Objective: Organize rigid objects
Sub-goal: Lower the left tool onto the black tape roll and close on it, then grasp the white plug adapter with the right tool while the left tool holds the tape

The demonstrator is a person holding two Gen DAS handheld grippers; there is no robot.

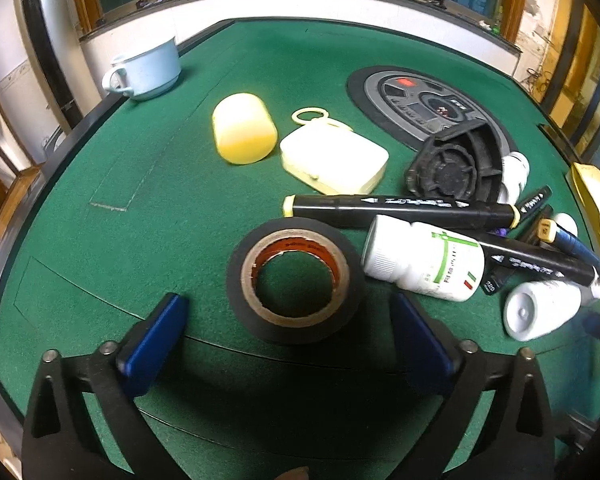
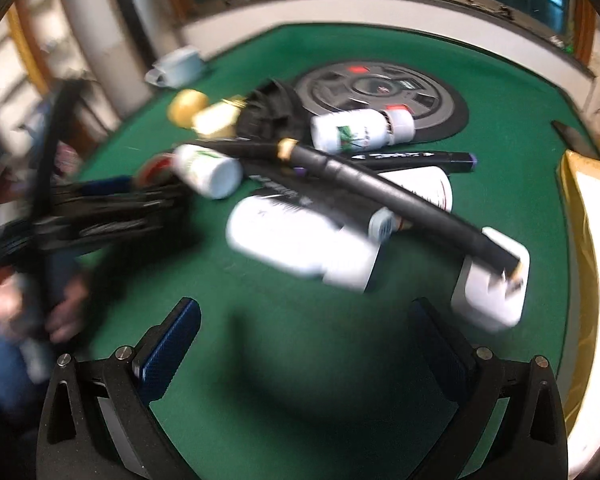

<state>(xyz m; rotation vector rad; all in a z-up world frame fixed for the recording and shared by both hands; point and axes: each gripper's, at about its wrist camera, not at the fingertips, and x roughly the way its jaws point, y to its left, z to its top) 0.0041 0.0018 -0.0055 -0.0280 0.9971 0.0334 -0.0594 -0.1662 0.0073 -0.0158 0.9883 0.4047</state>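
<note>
A green felt table (image 1: pixel 99 184) holds a loose heap of small rigid things. Seen from the left wrist, the left gripper (image 1: pixel 289 312) hangs low over the felt with its blue-padded fingers (image 1: pixel 155 336) spread wide and nothing between them; a roll of black tape (image 1: pixel 295 280) lies flat just ahead, its brown cardboard core showing around the hole. Beyond the tape, a black marker (image 1: pixel 400 210) with yellowish end bands lies across the heap, and a white pill bottle (image 1: pixel 424 258) with a green-striped label lies on its side, touching the marker. Farther back sit a yellow cup (image 1: pixel 243 128) on its side, a cream case (image 1: pixel 334 160) with a ring, and a black ribbed plastic part (image 1: pixel 452 164). A pale blue mug (image 1: pixel 147 70) stands upright at the far left edge, well apart from the rest, and a round grey panel (image 1: pixel 424 108) is set into the felt. The right wrist view is blurred: the right gripper (image 2: pixel 306 334) is likewise open wide and empty above bare felt, with the same heap ahead. There a white bottle (image 2: pixel 300 240) lies on its side nearest it, a marker's tip rests on a white block (image 2: pixel 488 292), and another bottle (image 2: pixel 356 128) lies by the panel.
</note>
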